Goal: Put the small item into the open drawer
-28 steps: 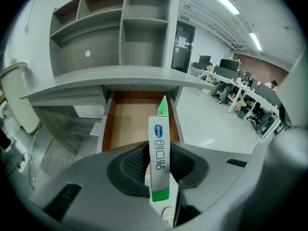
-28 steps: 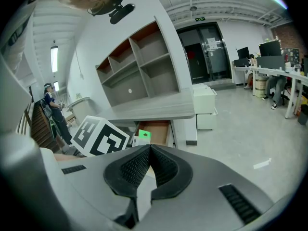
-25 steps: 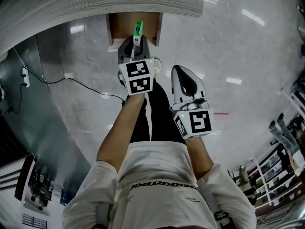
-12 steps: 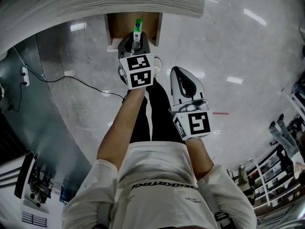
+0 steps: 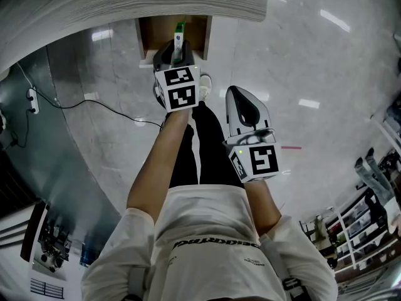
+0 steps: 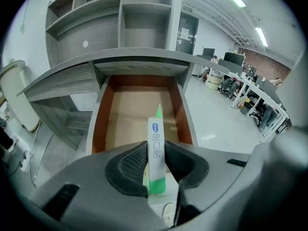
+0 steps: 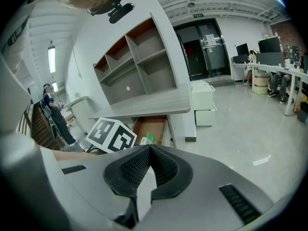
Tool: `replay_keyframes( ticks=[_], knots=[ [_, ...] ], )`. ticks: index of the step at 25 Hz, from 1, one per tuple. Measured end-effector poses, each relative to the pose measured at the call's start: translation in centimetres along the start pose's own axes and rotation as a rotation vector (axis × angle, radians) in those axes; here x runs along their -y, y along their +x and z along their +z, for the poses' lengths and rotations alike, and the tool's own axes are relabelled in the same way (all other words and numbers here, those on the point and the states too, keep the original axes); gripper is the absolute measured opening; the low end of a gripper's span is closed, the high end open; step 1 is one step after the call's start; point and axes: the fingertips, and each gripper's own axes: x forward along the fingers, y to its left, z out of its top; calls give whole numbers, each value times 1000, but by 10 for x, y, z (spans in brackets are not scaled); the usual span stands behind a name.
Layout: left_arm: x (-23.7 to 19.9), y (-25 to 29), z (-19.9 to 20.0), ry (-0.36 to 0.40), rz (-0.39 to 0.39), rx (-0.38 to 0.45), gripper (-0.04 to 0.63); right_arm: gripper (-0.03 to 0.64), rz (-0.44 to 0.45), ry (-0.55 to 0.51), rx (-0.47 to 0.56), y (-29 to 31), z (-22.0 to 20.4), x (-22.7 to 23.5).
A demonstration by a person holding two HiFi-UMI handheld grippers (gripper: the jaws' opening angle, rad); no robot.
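We see the left gripper (image 6: 156, 163) clamped on the white-and-green tube (image 6: 155, 137). The tube projects forward from between the pads, over the open drawer (image 6: 100, 124). The right gripper (image 7: 149, 149) has its jaws together, empty.

Glossy stone-look floor (image 5: 301, 61), wooden drawer (image 6: 130, 114), matt woodgrain desktop (image 5: 156, 2), smooth plastic tube (image 6: 156, 148).

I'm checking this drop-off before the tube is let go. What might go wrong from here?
1. The left gripper clamps the tube by its lower half only, so the long free part may swing or slip.
2. The desktop edge overhangs the back of the drawer; pushing further in might knock the tube's tip against it.
3. The drawer is narrow; an off-centre release could land the tube on a side wall.
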Motion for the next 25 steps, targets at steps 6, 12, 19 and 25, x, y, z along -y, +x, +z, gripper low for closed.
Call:
replay_keyframes(
  ticks=[6,12,19,25],
  knots=[
    [2,0,0,-2,-8,-5,124,32,-11,5,1,-1,-3,2],
    [3,-11,6,9,-6,7,127,32,-22,1,17,-9,2,0],
    [4,-39,16,24,-8,25,127,32,-29,-2,48,-27,15,-12],
    [11,-72,32,49,-27,55,126,32,-54,-8,86,-49,34,-21]
  ],
)
